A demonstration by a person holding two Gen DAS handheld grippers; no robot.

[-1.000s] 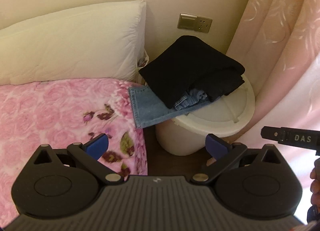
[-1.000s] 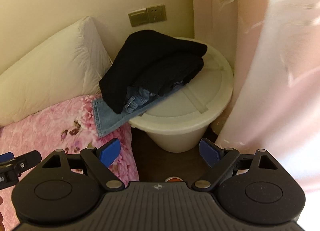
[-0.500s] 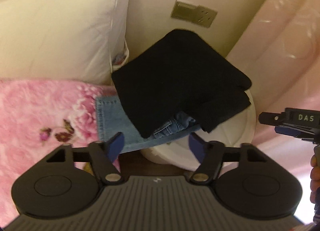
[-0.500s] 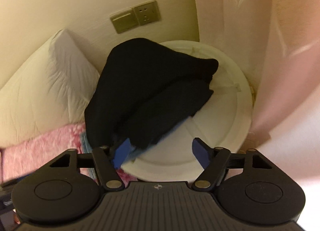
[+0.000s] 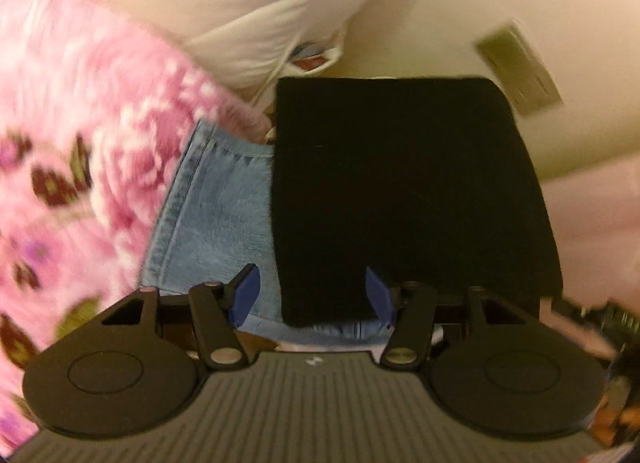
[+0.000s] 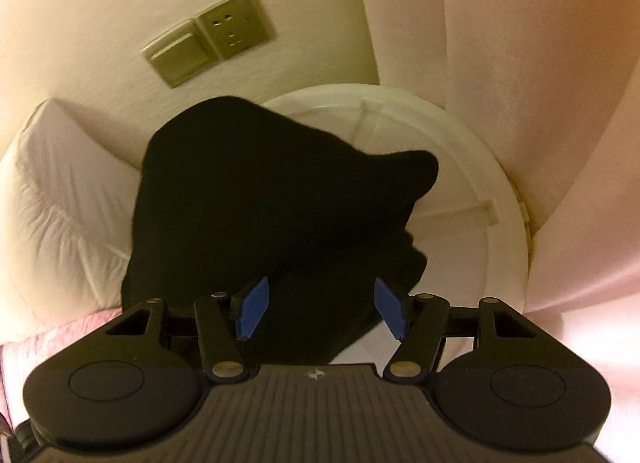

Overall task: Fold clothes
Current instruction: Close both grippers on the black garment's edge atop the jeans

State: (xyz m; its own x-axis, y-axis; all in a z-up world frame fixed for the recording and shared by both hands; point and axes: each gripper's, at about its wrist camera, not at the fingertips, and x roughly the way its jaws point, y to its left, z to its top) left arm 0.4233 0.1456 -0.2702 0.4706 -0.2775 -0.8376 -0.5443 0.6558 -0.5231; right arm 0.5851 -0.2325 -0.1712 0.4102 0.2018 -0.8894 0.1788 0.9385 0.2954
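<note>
Closing, both jaws straddle black garment (image 6: 280, 199) (nearer).

We are in a home bedroom: a pink floral bed blanket (image 5: 80, 135), a white pillow (image 6: 64, 199), pink curtains (image 6: 520, 83) and a brass-coloured wall socket plate (image 6: 210, 43).

No words or numbers can be read — only a small unreadable emblem.

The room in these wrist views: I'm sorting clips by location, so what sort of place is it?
Most likely a bedroom. A white pillow leans against the wall, a pink floral blanket covers what looks like a bed, and a pink curtain hangs beside a white lidded bin stacked with clothes.
</note>
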